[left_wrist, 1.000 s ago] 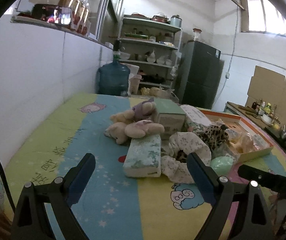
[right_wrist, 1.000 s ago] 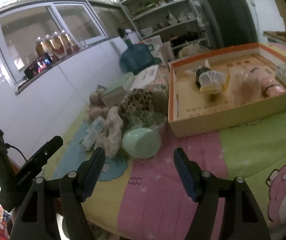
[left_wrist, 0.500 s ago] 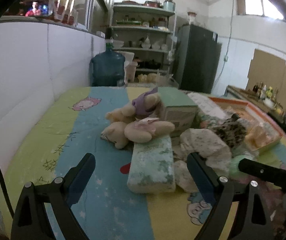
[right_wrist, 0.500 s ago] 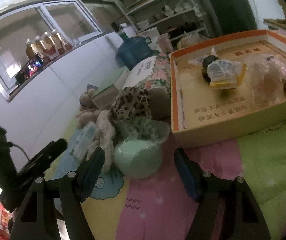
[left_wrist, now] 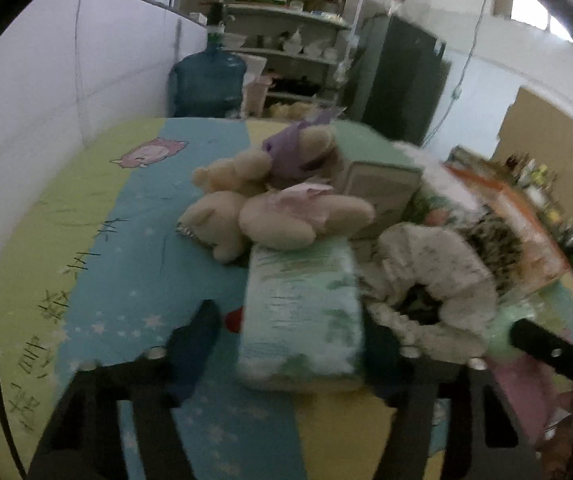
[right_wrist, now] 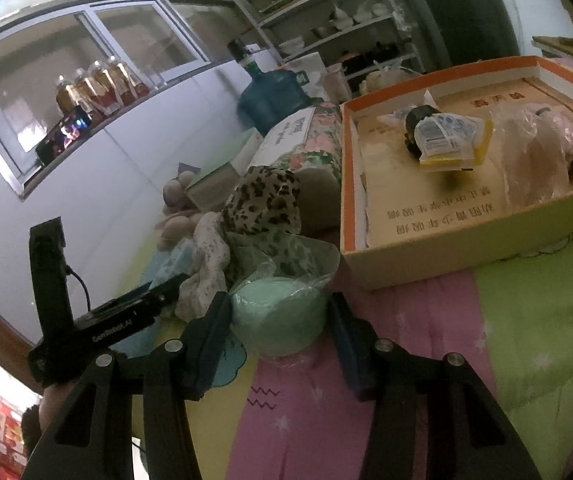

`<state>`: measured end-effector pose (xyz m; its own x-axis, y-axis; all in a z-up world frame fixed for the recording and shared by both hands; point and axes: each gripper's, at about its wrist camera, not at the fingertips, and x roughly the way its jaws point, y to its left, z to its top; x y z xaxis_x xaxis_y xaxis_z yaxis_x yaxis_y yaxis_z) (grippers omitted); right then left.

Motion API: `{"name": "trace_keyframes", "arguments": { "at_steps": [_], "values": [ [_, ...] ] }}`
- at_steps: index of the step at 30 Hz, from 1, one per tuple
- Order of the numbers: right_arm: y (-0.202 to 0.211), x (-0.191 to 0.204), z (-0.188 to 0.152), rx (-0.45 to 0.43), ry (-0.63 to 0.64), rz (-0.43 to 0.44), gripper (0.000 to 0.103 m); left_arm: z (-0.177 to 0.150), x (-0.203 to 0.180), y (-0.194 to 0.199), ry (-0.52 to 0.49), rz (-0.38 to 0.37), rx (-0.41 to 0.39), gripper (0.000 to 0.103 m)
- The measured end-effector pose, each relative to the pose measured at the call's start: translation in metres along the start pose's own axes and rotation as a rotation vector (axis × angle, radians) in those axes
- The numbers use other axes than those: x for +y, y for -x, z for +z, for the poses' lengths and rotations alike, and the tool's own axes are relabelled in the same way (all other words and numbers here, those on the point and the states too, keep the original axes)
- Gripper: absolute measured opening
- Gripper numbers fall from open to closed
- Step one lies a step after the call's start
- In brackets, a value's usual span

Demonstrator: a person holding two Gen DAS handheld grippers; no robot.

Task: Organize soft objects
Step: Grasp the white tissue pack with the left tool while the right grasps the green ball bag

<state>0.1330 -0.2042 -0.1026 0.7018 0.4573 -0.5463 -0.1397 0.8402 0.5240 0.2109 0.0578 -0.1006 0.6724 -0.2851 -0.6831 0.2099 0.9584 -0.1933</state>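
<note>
Left tongs (left_wrist: 290, 344) are closing around the tissue pack (left_wrist: 300, 312), right tongs (right_wrist: 280, 320) clamp the bagged green ball (right_wrist: 280, 314); slippery wrapping risks slippage on lifting.

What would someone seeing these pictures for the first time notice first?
Probably the heap of soft things mid-table: beige plush toys lying over a pale green wrapped tissue pack that sits between the closing left gripper jaws. Beside it, the right gripper brackets a mint green round bagged bundle, with an orange-rimmed cardboard box behind.
</note>
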Motion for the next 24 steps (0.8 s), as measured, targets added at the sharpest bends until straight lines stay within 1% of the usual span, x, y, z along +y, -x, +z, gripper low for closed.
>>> {"name": "trace_keyframes", "arguments": {
  "at_steps": [1,2,4,13,24],
  "values": [
    [0.001,0.0,0.0,-0.003,0.002,0.001,0.051,-0.001,0.001,0.002,0.005,-0.009,-0.011,0.052],
    [0.003,0.001,-0.001,-0.007,0.005,0.003,0.051,-0.003,0.001,0.005,0.008,-0.002,-0.026,0.051],
    [0.007,0.002,-0.003,-0.015,0.013,0.004,0.051,-0.005,0.0,0.01,0.011,0.009,-0.047,0.051],
    [0.028,0.009,-0.004,-0.059,0.044,0.007,0.051,-0.021,-0.005,0.03,0.034,-0.016,-0.081,0.05],
    [0.047,0.021,-0.006,-0.098,0.072,0.017,0.051,-0.031,-0.013,0.073,0.022,-0.033,-0.165,0.049]
  ]
}}
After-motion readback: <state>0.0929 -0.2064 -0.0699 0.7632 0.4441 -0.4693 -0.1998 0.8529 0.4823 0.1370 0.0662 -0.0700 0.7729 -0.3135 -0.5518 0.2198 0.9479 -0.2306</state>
